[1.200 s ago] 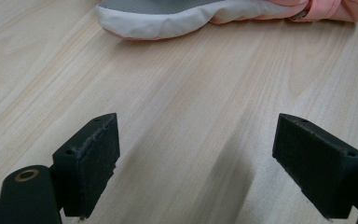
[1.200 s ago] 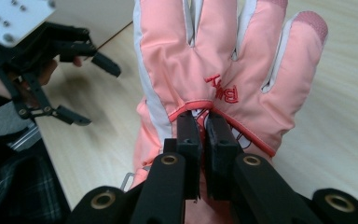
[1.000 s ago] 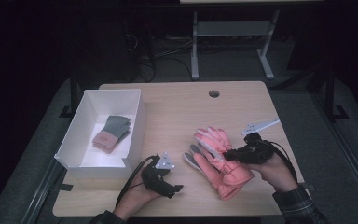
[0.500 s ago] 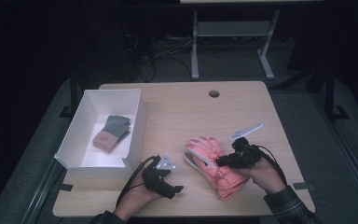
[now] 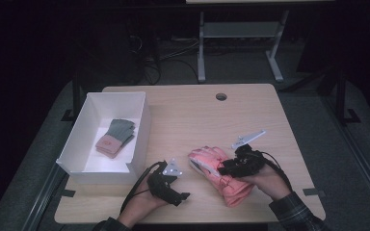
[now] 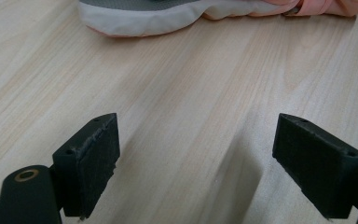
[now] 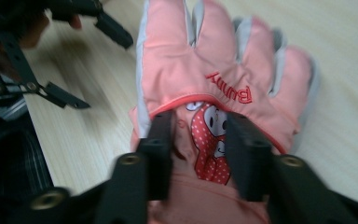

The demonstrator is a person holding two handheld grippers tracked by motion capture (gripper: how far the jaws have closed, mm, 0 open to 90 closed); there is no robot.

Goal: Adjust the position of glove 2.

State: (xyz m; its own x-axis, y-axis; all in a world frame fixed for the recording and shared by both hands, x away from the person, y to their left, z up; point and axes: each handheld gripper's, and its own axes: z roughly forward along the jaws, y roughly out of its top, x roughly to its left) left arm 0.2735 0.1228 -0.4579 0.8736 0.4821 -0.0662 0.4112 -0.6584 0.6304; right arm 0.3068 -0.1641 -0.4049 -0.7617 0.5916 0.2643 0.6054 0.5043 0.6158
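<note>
A pink glove point(image 5: 219, 173) lies flat on the near right part of the wooden table point(image 5: 192, 115), fingers toward the left, cuff toward the near edge. The right gripper point(image 5: 227, 168) rests on top of it; in the right gripper view its jaws, which have just been opening, stand partly apart on the back of the glove point(image 7: 223, 98), with a fold of printed fabric bulging between them, though whether the pads press on it cannot be told. The left gripper point(image 5: 180, 196) sits on the table just left of the glove, jaws wide and holding nothing; the left gripper view shows bare wood between them and the glove's edge point(image 6: 168, 18) beyond. At the left, a white box point(image 5: 77, 139) holds a grey-and-pink glove point(image 5: 115, 138), well apart from both hands.
</note>
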